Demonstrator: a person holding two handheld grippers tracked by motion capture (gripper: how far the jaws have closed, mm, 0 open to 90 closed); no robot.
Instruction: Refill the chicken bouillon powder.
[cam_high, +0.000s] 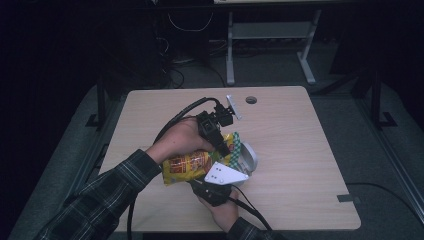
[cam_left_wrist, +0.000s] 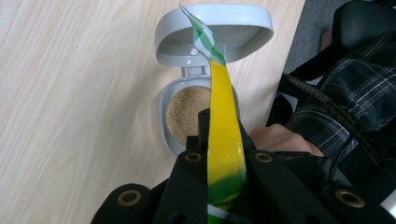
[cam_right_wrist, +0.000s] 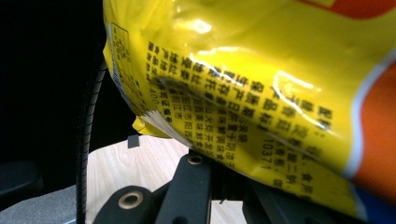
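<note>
A yellow snack bag (cam_high: 190, 165) hangs tilted over the table, held at both ends. My left gripper (cam_high: 220, 145) is shut on its green-and-yellow top edge (cam_left_wrist: 224, 135), which runs straight up between the jaws. Below that edge stands a small grey container (cam_left_wrist: 163, 126) with brown granules (cam_left_wrist: 187, 114) inside and its hinged lid (cam_left_wrist: 219, 32) swung open. The container (cam_high: 250, 159) sits just right of the bag in the high view. My right gripper (cam_high: 211, 184) is shut on the bag's lower part, and the printed foil (cam_right_wrist: 257, 70) lies across its jaws (cam_right_wrist: 219, 175).
The light wooden table (cam_high: 295, 130) has a round cable hole (cam_high: 251, 100) at its far edge. Black cables (cam_high: 175, 117) trail from both grippers. A plaid sleeve (cam_high: 115, 185) comes in from the lower left. A desk frame (cam_high: 270, 45) stands on the floor beyond.
</note>
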